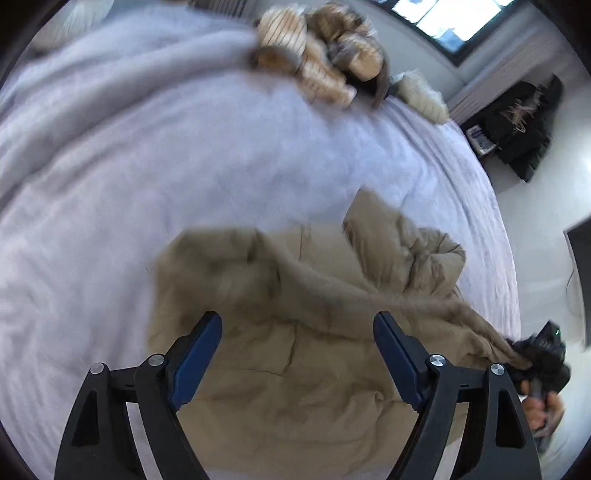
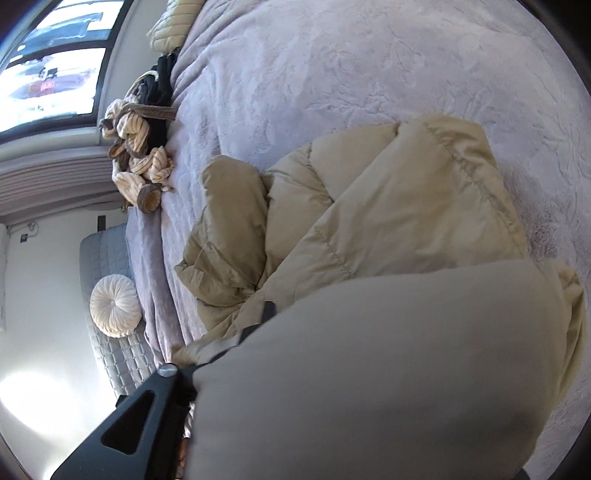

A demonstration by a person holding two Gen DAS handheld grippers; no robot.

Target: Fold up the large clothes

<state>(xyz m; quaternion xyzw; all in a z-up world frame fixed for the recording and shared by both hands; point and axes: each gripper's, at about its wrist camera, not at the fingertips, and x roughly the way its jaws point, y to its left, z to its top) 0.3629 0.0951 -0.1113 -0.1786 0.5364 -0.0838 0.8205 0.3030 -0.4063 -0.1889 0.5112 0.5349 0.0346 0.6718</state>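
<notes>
A tan puffer jacket lies crumpled on the lavender bed cover. My left gripper is open and empty, hovering just above the jacket's near part. My right gripper shows at the right edge of the left wrist view, shut on a stretched edge of the jacket at the bed's side. In the right wrist view the jacket drapes over that gripper and hides its fingertips; only the left finger arm shows.
A pile of striped beige and brown clothes lies at the far side of the bed, near a window. Dark clothes sit beyond the bed's right side. A round cream cushion lies on a grey quilted surface.
</notes>
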